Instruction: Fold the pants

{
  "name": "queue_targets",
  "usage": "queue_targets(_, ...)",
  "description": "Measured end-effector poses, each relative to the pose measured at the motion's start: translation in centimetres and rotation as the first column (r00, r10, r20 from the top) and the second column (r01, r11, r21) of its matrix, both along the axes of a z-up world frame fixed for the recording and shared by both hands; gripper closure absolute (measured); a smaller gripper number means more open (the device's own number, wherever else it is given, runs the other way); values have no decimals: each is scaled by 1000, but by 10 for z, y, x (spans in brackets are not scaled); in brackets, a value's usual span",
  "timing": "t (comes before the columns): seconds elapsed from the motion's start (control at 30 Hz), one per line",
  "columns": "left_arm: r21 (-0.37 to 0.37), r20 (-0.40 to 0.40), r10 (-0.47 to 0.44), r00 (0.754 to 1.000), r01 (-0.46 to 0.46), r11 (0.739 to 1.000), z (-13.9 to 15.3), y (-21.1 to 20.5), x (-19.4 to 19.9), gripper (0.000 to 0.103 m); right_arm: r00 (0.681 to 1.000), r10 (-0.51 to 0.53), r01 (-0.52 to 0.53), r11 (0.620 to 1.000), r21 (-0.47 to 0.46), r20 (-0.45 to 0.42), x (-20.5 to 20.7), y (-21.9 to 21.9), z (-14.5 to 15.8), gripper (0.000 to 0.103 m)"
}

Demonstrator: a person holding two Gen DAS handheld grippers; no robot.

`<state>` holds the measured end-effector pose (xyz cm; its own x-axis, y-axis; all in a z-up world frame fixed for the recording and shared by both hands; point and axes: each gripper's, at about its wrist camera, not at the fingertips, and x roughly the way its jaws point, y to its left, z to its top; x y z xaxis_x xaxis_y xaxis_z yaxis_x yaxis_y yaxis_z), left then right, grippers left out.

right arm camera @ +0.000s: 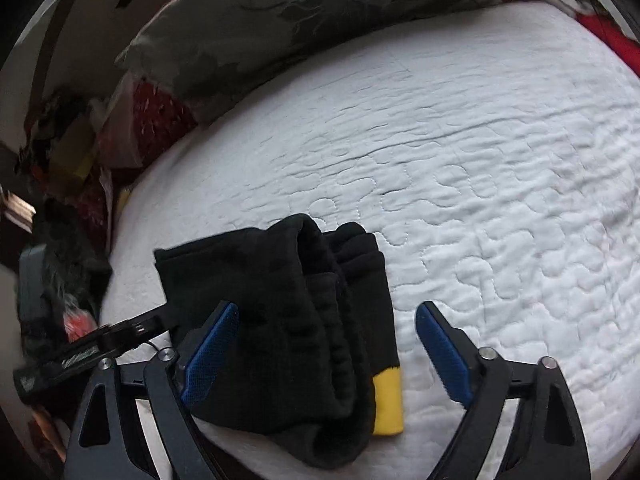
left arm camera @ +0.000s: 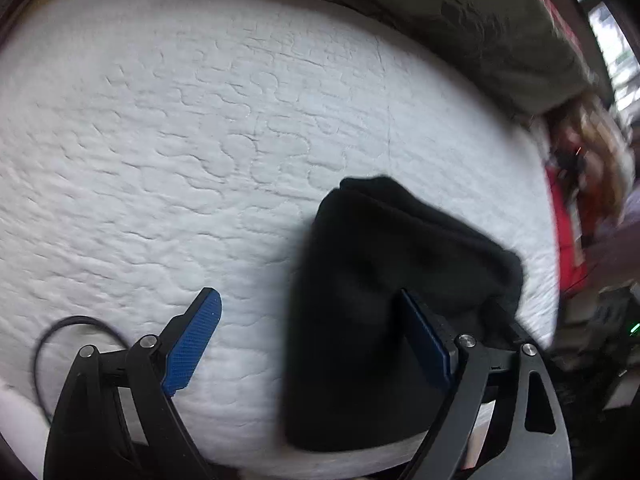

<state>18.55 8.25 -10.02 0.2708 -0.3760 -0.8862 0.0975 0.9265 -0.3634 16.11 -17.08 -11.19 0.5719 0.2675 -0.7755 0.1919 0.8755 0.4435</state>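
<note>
The pants (right arm camera: pixel 296 320) are seen bundled at lower centre on the mattress (right arm camera: pixel 500 200), seemingly folded already. Both the left gripper (left arm camera: pixel 316 344) and right gripper (right arm camera: pixel 328 352) are held apart, nothing clamped. A final smoothing is probably called for.

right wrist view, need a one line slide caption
Open right gripper poised over folded black pants with a yellow cuff on a white quilted mattress.

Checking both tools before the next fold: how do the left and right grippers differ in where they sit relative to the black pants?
The left gripper sits off the pants' edge: one pad over bare white quilt, the other against the cloth. The right gripper straddles the folded bundle, whose yellow patch lies between its pads. Both are open, with blue pads, gripping nothing.
</note>
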Motion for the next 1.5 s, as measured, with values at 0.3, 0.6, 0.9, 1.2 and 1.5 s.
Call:
queue_targets(0.3, -41, 47, -26, 999, 28, 999, 5, -24, 11, 66, 997, -25, 18, 995, 97, 71, -3, -18, 2, 62)
queue_targets(0.6, -182, 4, 18, 1000, -17, 983, 14, 4, -7, 61, 999, -43, 41, 987, 154, 11, -2, -28, -19, 45)
queue_targets(0.9, -194, -10, 31, 999, -32, 980, 6, 22, -56, 40, 999, -11, 4, 985, 175, 38, -40, -29, -2, 27)
queue_targets(1.2, -80, -33, -21, 999, 18, 997, -15, -24, -62, 52, 997, 26, -33, 994, 104, 67, -50, -16, -2, 80)
queue_targets(1.5, -116, 30, -47, 998, 50, 992, 17, -15, -66, 53, 999, 12, -17, 991, 135, 32, -51, -27, -19, 69)
